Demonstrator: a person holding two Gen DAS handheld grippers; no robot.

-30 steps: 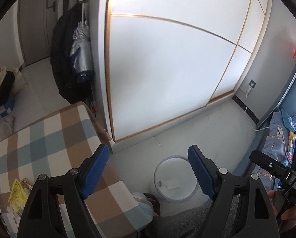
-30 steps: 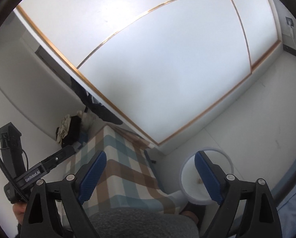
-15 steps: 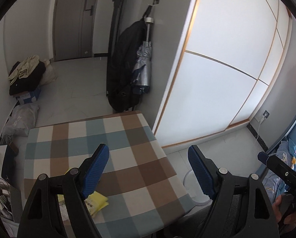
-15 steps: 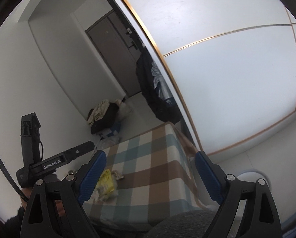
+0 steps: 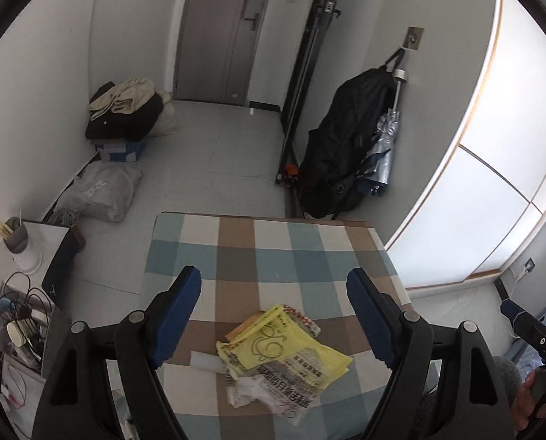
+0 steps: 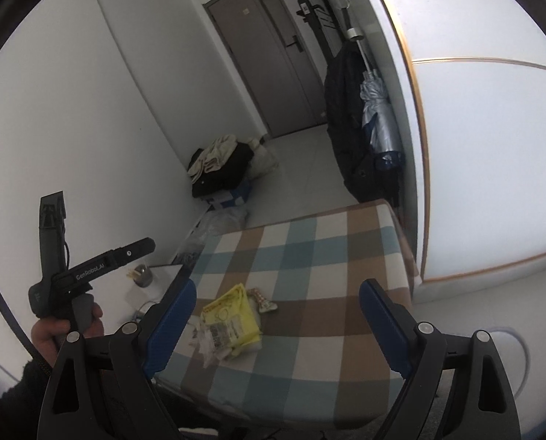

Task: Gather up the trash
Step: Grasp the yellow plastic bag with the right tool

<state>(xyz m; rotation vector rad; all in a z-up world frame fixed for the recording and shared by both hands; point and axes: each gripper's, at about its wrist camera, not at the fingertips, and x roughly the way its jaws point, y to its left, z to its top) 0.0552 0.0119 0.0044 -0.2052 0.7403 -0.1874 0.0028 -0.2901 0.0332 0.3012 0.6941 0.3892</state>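
Left gripper (image 5: 273, 315) and right gripper (image 6: 276, 324) gape wide, empty, above trash pile (image 5: 273, 363) at 6 o'clock on checked table (image 5: 273, 253).

Wrappers (image 5: 280, 363) lie on the table's (image 5: 273, 253) near edge; behind it a bag (image 5: 346, 154) hangs beside an umbrella (image 5: 383, 154).

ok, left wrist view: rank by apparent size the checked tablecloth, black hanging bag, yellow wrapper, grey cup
1. checked tablecloth
2. black hanging bag
3. yellow wrapper, though nearness to the camera inflates it
4. grey cup
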